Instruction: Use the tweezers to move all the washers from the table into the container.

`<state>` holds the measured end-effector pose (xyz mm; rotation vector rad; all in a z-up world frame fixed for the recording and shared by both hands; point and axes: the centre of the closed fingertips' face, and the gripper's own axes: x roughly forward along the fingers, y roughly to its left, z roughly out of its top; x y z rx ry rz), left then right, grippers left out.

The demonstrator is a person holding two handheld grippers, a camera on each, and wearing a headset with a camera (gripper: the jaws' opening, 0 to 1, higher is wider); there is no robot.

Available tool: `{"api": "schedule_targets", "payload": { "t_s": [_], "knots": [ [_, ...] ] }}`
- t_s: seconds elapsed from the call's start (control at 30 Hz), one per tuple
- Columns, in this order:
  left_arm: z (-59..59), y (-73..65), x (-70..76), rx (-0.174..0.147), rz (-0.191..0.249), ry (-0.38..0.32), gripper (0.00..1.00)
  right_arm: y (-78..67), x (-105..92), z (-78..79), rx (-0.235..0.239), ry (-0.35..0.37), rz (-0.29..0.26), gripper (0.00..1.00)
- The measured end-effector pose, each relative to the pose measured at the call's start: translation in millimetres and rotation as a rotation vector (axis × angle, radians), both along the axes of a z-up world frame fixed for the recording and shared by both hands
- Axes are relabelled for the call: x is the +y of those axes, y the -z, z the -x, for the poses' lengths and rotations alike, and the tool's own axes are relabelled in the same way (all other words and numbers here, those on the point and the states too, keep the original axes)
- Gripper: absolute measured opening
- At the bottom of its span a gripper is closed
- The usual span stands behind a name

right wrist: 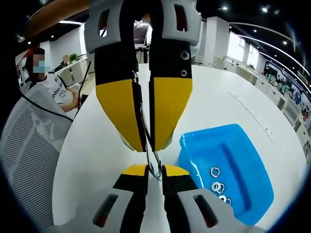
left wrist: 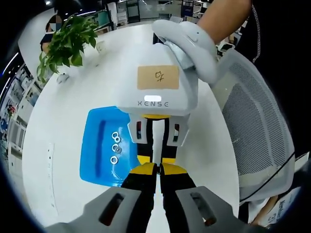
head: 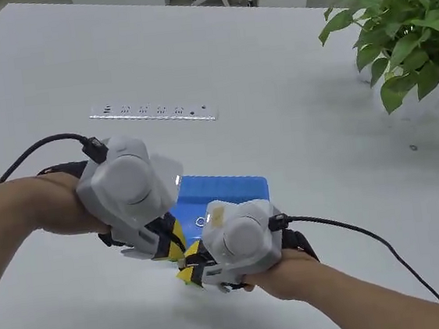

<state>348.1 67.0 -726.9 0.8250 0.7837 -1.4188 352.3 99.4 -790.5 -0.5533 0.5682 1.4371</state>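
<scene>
Both hand-held grippers meet nose to nose, low over the white tabletop (head: 274, 88), just beside the edge of the blue container (right wrist: 243, 145) nearest the person. The tweezers (right wrist: 148, 155) run as a thin metal strip between the two. Their upper end sits between the yellow jaws of the left hand-held gripper (left wrist: 158, 169), and their lower end sits in the narrow gap of the right hand-held gripper (right wrist: 155, 171). Both pairs of jaws read as clenched on the tweezers, but which one carries the load cannot be told. The washers (right wrist: 215, 171) lie in a short row on the container floor. Step in hand, as judged: passing or re-seating the tweezers between the grippers before the next pick. To do it well, keep the two grippers in line so the strip is not bent. Let the receiving jaws clamp across the flat of both tweezer arms at mid-length, leaving the tips free to spring open. Loosen the other jaws only once that hold is firm, and work low so a slip costs little. Risk: thin smooth steel may pivot or slide in the jaws, and a grip too near the tips would pin them closed.
</scene>
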Motion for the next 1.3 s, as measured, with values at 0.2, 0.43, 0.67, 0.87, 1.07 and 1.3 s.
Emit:
{"api": "schedule_targets", "payload": {
  "t_s": [0.2,0.43,0.67,0.87,1.07,1.3],
  "knots": [
    [-4.0,-0.1,-0.1,-0.001,0.009,-0.013,0.06,-2.4,-1.7,-1.0,-0.003,0.010,-0.007,0.12],
    [-5.1,0.3,2.1,0.004,0.003,-0.009,0.06,-3.7,-1.9,-1.7,0.001,0.023,-0.013,0.10],
    [-4.3,0.7,2.7,0.005,0.003,-0.009,0.06,-3.4,-1.6,-1.3,0.008,0.028,-0.014,0.09],
    [-4.2,0.7,2.1,-0.001,-0.006,-0.003,0.06,-3.6,-2.2,-0.4,0.009,0.019,-0.008,0.09],
    [-4.4,-3.4,1.8,-0.011,-0.012,0.003,0.06,-9.4,-2.6,0.8,0.002,0.016,-0.015,0.09],
    [-2.7,-14.3,3.5,-0.018,-0.011,-0.003,0.06,-19.2,-1.7,1.5,-0.011,0.010,-0.022,0.09]
  ]
}}
